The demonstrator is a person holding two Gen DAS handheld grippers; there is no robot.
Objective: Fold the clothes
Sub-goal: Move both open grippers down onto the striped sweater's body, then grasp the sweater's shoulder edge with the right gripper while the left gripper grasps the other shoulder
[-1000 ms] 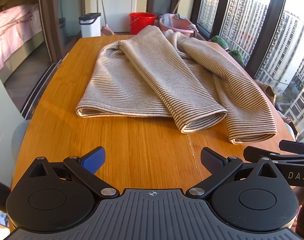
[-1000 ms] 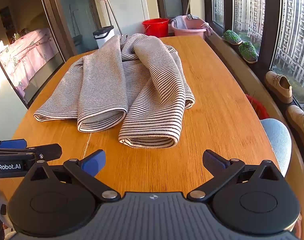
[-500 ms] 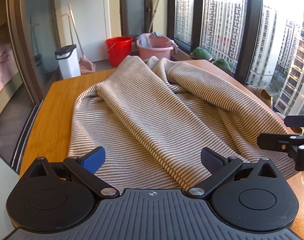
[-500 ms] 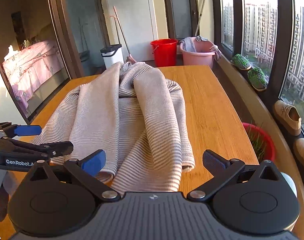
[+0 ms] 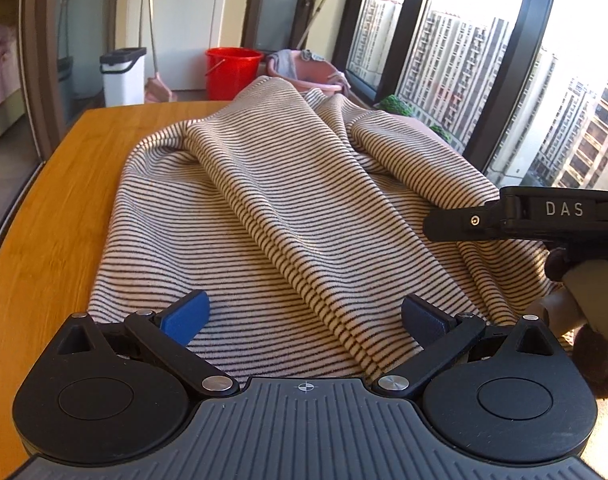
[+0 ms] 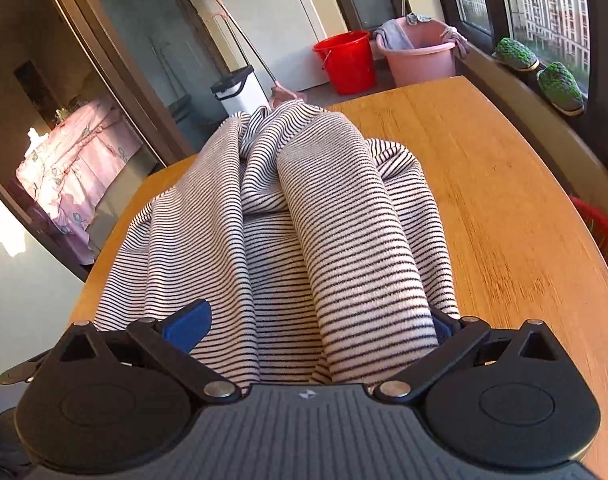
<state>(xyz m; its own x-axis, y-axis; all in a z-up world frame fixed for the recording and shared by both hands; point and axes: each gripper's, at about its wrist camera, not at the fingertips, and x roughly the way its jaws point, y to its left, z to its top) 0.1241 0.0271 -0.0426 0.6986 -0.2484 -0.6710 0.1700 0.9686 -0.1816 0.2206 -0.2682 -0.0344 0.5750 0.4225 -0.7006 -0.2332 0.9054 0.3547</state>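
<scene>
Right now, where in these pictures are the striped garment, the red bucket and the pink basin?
striped garment (image 5: pixel 288 216): left wrist view, on its raised middle fold.
red bucket (image 6: pixel 345 62): right wrist view, on its front wall.
pink basin (image 6: pixel 419 56): right wrist view, on its outer wall below the rim.

My right gripper (image 6: pixel 307 320) is spread wide over the striped garment (image 6: pixel 304 220), jaws on either side of a raised fold; blue left pad (image 6: pixel 188 326) sits on the cloth, right pad mostly hidden by it. Garment lies bunched lengthwise on the wooden bench (image 6: pixel 503 200). Beyond the far edge: red bucket (image 6: pixel 345 62), pink basin (image 6: pixel 417 52), white bin (image 6: pixel 242 90).
</scene>
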